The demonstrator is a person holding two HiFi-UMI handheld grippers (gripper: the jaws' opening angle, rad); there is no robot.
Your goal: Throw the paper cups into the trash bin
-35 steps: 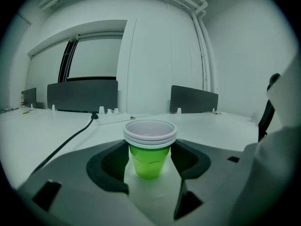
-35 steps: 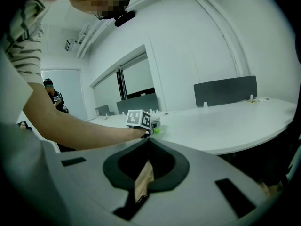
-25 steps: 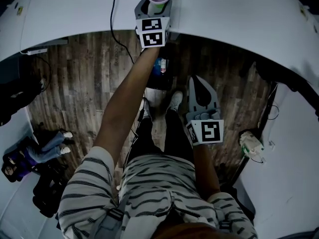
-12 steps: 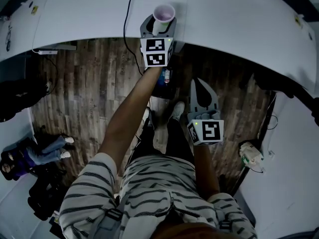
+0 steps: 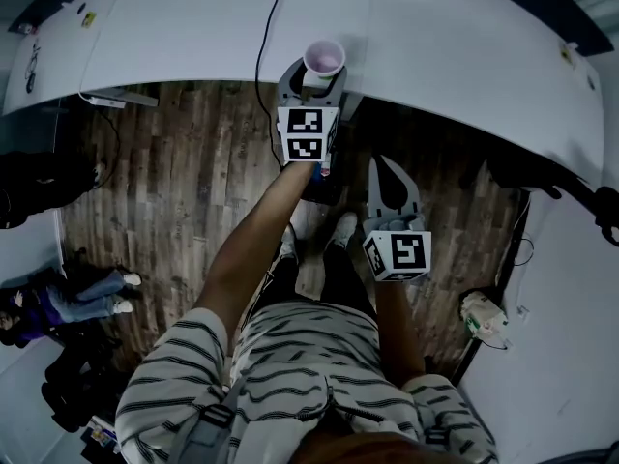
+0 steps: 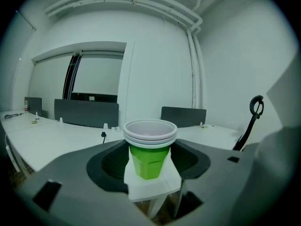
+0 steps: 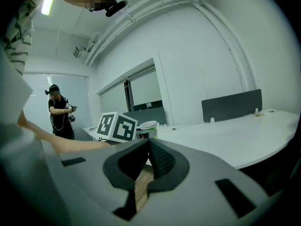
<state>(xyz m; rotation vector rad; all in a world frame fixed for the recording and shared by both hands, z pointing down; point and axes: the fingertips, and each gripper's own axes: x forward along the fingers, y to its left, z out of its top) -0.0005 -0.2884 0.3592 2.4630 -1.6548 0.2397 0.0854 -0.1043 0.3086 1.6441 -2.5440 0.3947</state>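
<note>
In the head view the left tongs (image 5: 311, 73), reached out toward 12 o'clock on an outstretched arm, grip a stack of paper cups (image 5: 324, 58) right at the near edge of the curved white table (image 5: 455, 46). The cups stand upright with their open mouth facing the camera. A black cable (image 5: 263, 29) runs across the table just at 11 o'clock of them. The right tongs (image 5: 387, 170) hang lower, close to the body over the wooden floor (image 5: 164, 172). They point toward 12 o'clock and are well apart from the cups. In the left gripper view the tongs are closed on the stack. The outer cup is green, with white rims nested one in another at its top, and it sits upright between the white pads in the middle of the frame. Beyond it lies the table, with grey partition screens (image 6: 87, 112) from 9 to 1 o'clock. In the right gripper view the tongs are pressed together with nothing between them, and a strip of floor shows below their tips. At 9 o'clock the left tongs' marker cube (image 7: 116, 126) shows, with the cups' white rim just beside it at its 3 o'clock. Another person (image 7: 59, 112) stands farther off at 9 o'clock.
</note>
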